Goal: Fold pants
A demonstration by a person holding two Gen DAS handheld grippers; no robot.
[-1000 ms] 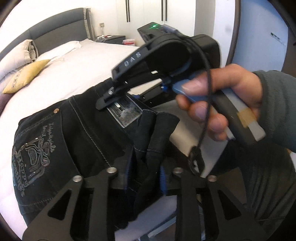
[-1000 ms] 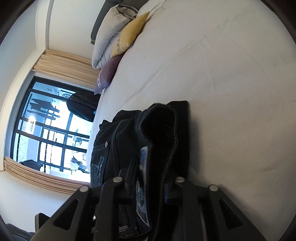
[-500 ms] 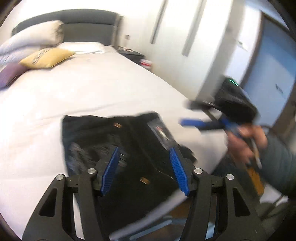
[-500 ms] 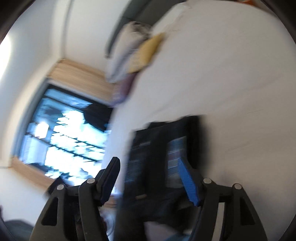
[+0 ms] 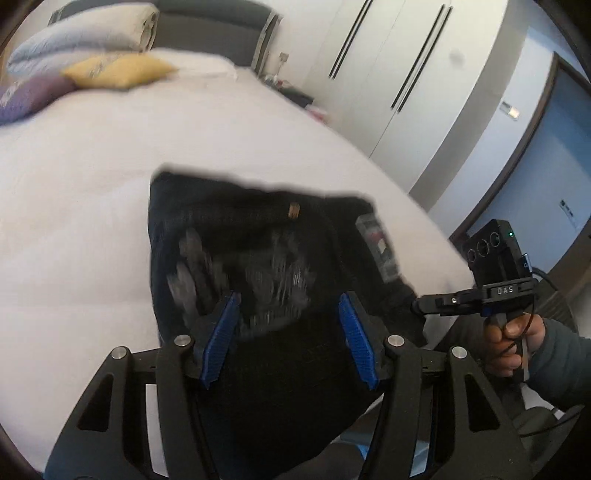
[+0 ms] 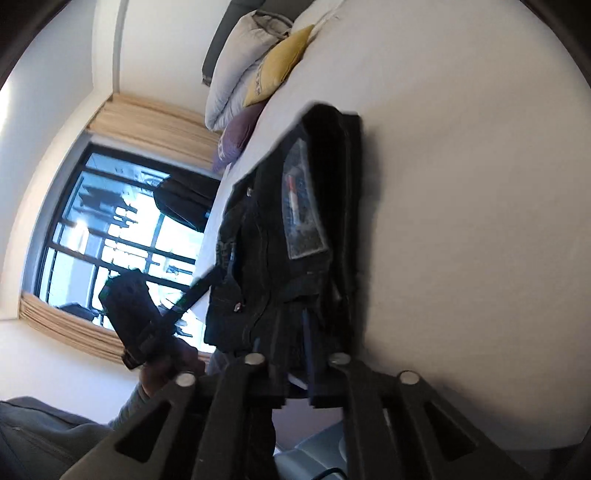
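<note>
- The left gripper (image 5: 288,332) hangs with its blue pads (image 5: 221,341) apart and nothing between them; the folded black pants (image 5: 266,258) lie just ahead of and below its fingertips, near the edge of the white bed (image 5: 74,221).
- The right gripper (image 6: 295,363) has its jaws closing, nearly together; a fold of the pants' (image 6: 295,221) near end sits between its fingers, though whether the pads press on it cannot be told.
- Beyond the left gripper, past the pants, lie a yellow cushion (image 5: 114,72), a purple cushion (image 5: 29,96) and pale pillows against a grey headboard (image 5: 207,26).
- Only the left wrist view shows the white wardrobe doors (image 5: 388,74) to the far right.
- Only the right wrist view shows the dark-framed window (image 6: 122,229) with beige curtains, to the left beyond the pants.
- Each view shows the other gripper held in a hand (image 5: 511,343) with a grey sleeve.
</note>
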